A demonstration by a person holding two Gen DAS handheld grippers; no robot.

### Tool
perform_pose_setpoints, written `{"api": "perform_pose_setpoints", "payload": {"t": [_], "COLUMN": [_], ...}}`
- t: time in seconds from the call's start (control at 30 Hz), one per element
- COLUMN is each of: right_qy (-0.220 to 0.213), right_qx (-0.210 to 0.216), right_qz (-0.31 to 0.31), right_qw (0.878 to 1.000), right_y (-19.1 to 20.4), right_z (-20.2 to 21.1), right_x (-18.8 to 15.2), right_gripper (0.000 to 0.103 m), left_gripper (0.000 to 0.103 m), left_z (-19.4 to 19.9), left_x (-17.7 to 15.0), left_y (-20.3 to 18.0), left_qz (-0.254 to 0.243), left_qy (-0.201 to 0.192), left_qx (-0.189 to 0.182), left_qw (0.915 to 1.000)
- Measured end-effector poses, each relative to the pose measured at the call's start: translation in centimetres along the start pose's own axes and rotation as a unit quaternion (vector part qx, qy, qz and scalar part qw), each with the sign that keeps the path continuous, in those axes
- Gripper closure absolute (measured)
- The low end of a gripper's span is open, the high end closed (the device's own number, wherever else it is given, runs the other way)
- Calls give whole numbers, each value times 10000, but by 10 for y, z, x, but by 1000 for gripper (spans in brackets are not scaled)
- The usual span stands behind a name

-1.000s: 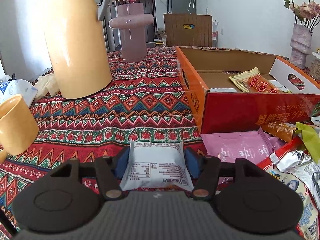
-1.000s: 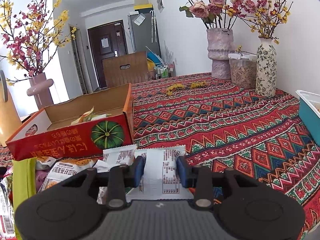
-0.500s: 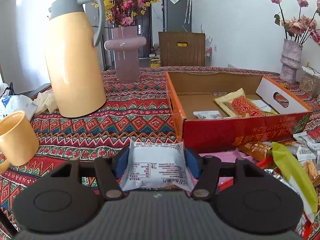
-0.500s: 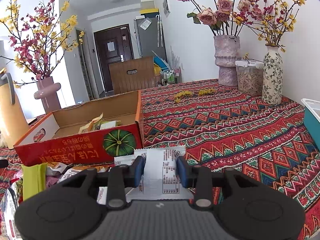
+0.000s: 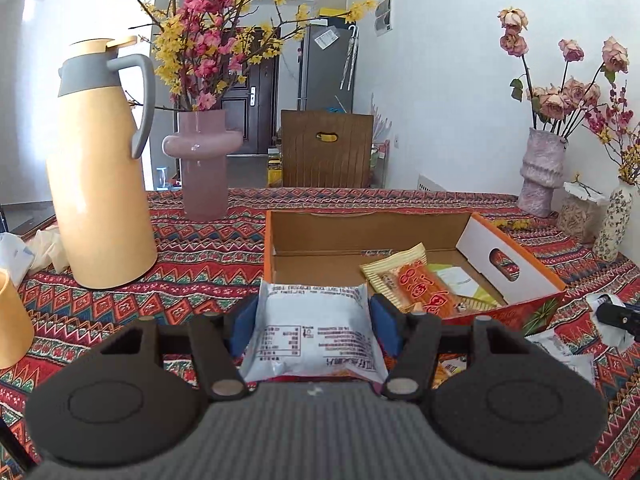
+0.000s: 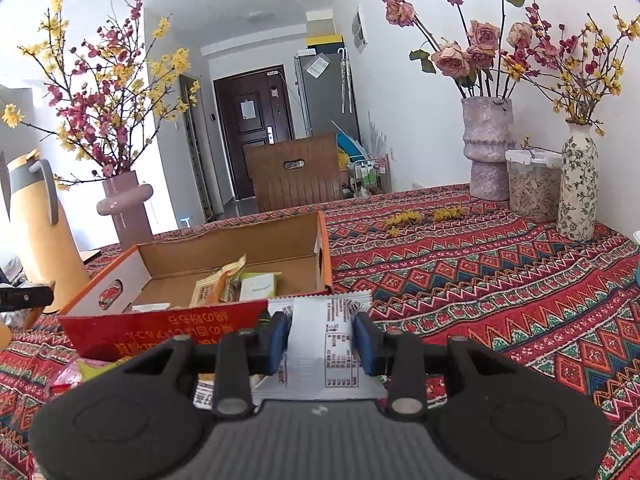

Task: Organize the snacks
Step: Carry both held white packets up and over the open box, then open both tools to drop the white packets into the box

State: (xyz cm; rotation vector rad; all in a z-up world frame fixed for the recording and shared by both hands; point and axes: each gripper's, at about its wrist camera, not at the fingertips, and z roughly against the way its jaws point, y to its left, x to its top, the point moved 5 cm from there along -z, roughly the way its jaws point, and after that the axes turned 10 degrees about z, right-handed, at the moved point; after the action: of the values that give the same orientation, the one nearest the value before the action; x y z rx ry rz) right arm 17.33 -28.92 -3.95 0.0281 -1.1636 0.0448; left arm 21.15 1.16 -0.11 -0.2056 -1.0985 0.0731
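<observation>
Spreading across both views: a patterned red tablecloth (image 5: 208,248), covering the whole table. Standing tall at the left of the left wrist view: a yellow thermos jug (image 5: 100,184) with a grey handle, and just beside it a pink vase (image 5: 203,168) holding red and yellow blossom branches. Sitting open near the middle of the cloth: an orange cardboard box (image 5: 532,312), shallow and wide, showing a green pumpkin print on its red front wall in the right wrist view. Lying inside the box, toward its right half in the left wrist view: an orange-and-yellow snack packet (image 5: 416,280), with a pale green packet just beside it. Standing by the far wall: a textured mauve vase (image 6: 486,148) of dried roses, a clear lidded jar (image 6: 534,184), and a floral bottle vase (image 6: 578,184). Peeking in at the left edge: part of a yellow mug (image 5: 10,324). Clamping on a puffy white snack pouch (image 5: 314,334): the left gripper (image 5: 314,320), blue pads pressing both sides, holding the pouch in the air in front of the box's near wall. Pinching a flat white sachet (image 6: 322,344): the right gripper (image 6: 321,338), pads squeezing its middle, holding it in front of the box's near right corner. Lying loose on the cloth below the grippers: more wrappers, too hidden to tell apart.
</observation>
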Motion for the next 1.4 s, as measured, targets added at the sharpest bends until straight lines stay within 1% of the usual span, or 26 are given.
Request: {"api": "perform_pose_setpoints", "payload": {"t": [0.17,0.4,0.67,0.93,1.13,1.4], "right_qy": [-146,-310,-431,-352,-270,-218], "right_qx": [169,371,488,524,486,504], "right_qz": [42,118,201,342,307,301], "right_qw": [9997,9988,9977,9974,9980,9980], "right_y": [13,28,40,54,54,54], "right_z": [-7,-20,-47,-87,-109,-118], "right_x": [14,35,60,76,70,58], "right_gripper": [67,67,67,67,67,67], "left_gripper": [41,41,41,41,41,41], "left_z": [-6,-17,-37,-67,-87,-96], "left_x": [7,18,31,43,39,27], "left_y": [-17,-34,-42,-39,-29,-27], "left_qz": [-18,-21,6,148,242,223], "left_qy": [-64,-149,-189,-224,-146,-50], "left_qx": [-139,-242,-173,27,150,108], "left_qw": [9999,9996,9997,9996,9995,9997]}}
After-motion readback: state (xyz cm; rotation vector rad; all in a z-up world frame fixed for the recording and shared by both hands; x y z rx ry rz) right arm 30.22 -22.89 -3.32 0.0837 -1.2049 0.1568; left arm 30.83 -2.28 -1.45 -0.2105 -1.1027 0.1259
